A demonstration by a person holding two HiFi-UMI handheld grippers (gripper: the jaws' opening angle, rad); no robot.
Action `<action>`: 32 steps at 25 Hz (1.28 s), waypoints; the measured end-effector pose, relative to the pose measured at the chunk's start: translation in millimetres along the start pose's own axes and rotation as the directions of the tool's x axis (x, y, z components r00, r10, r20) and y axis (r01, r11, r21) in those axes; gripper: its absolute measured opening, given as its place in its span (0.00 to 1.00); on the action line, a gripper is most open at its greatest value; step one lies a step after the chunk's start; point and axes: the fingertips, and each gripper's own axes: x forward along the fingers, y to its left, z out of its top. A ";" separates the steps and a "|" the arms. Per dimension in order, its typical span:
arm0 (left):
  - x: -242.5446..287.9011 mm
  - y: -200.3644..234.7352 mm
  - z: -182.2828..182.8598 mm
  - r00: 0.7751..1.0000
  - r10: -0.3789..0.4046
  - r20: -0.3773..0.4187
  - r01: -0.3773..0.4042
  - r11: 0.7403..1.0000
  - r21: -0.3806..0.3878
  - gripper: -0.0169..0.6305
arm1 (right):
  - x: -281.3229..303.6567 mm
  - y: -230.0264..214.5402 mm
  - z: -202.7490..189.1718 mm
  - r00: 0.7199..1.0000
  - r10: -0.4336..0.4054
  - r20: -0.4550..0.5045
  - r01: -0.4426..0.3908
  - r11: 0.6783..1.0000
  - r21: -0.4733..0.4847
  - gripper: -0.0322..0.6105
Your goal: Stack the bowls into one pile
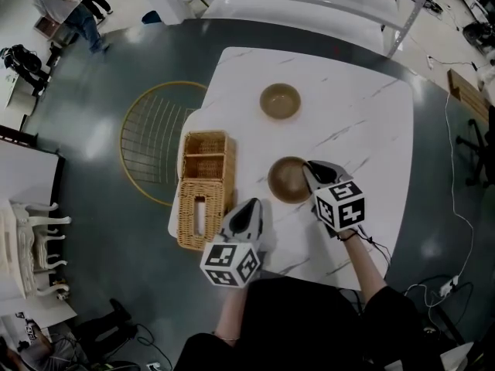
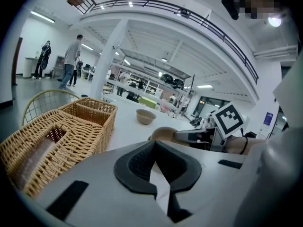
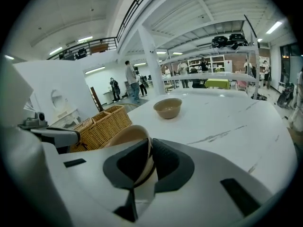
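Note:
Two tan bowls are on or over the white marble table (image 1: 363, 122). The far bowl (image 1: 279, 100) (image 3: 167, 107) (image 2: 145, 116) stands upright near the table's middle. The near bowl (image 1: 285, 180) (image 3: 124, 137) (image 2: 161, 133) is tipped, and my right gripper (image 1: 308, 168) (image 3: 149, 144) is shut on its right rim, the rim wedged between the pads. Whether it clears the tabletop I cannot tell. My left gripper (image 1: 251, 205) (image 2: 154, 143) hangs at the near left of that bowl, beside the basket, with its jaws shut and nothing in them.
A two-part wicker basket (image 1: 205, 188) (image 2: 57, 131) (image 3: 102, 124) lies along the table's left edge. A gold wire chair (image 1: 155, 141) stands off the table to the left. People stand far off in the hall (image 1: 66, 10). The table's near edge is close to my body.

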 end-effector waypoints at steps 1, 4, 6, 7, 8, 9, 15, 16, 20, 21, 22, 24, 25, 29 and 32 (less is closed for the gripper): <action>-0.3 0.2 -0.3 1.000 0.001 0.000 -0.001 1.000 -0.001 0.05 | 1.2 0.9 -0.4 1.000 -0.005 -0.003 0.004 1.000 -0.015 0.09; -1.3 1.1 -0.9 1.000 0.001 0.000 -0.001 1.000 -0.005 0.05 | 2.9 1.1 0.2 0.999 -0.036 0.004 0.036 0.997 -0.062 0.09; -1.6 2.0 -1.3 1.000 0.002 0.000 -0.002 1.000 -0.007 0.05 | 4.0 1.6 0.1 0.999 -0.049 0.005 0.049 0.993 -0.105 0.09; -1.4 2.3 -1.4 1.000 0.002 -0.001 -0.002 1.000 -0.007 0.05 | 4.3 1.4 -0.1 0.999 -0.054 0.004 0.054 0.991 -0.120 0.09; -1.1 2.4 -1.3 1.000 0.001 -0.001 -0.001 1.000 -0.007 0.05 | 4.1 0.3 0.1 0.998 -0.061 0.007 0.061 0.990 -0.126 0.09; -0.9 2.5 -1.2 1.000 0.001 -0.001 -0.001 1.000 -0.008 0.05 | 3.6 -1.3 0.6 0.998 -0.067 0.012 0.068 0.990 -0.124 0.09; 0.3 4.8 -0.9 1.000 -0.005 -0.004 0.004 1.000 -0.010 0.05 | 4.4 -4.1 2.2 0.998 -0.051 0.028 0.052 0.997 -0.049 0.17; 0.5 5.5 -0.8 1.000 -0.005 -0.005 0.005 1.000 -0.011 0.05 | 5.9 -4.1 0.8 0.999 -0.044 0.023 0.044 0.999 -0.031 0.18; 1.9 7.3 -1.1 1.000 -0.008 -0.011 0.007 1.000 -0.014 0.05 | 11.7 -5.7 -7.6 1.000 -0.017 -0.007 0.017 0.998 0.061 0.20; 2.2 7.7 -1.2 1.000 -0.008 -0.012 0.008 1.000 -0.016 0.05 | 12.8 -6.2 -9.8 1.000 -0.013 -0.014 0.014 0.996 0.083 0.20; 2.4 8.3 -1.4 1.000 -0.010 -0.014 0.010 1.000 -0.017 0.05 | 14.1 -6.6 -12.2 1.000 -0.010 -0.024 0.012 0.995 0.102 0.20; 2.9 9.6 -1.8 1.000 -0.014 -0.018 0.014 1.000 -0.018 0.05 | 17.5 -7.8 -18.2 0.999 -0.005 -0.050 0.012 0.991 0.136 0.20; 3.2 10.0 -2.0 1.000 -0.017 -0.020 0.016 1.000 -0.019 0.05 | 19.0 -8.5 -21.5 0.998 -0.001 -0.063 0.010 0.988 0.155 0.20; 6.0 10.9 -2.0 0.999 -0.026 -0.027 0.025 0.999 -0.021 0.05 | 21.3 -11.0 -28.6 0.996 0.018 -0.085 0.001 0.975 0.221 0.17; 8.6 12.4 0.2 0.999 -0.034 -0.029 0.034 0.999 -0.021 0.05 | 21.4 -9.3 -26.7 0.996 0.038 -0.079 -0.020 0.974 0.224 0.12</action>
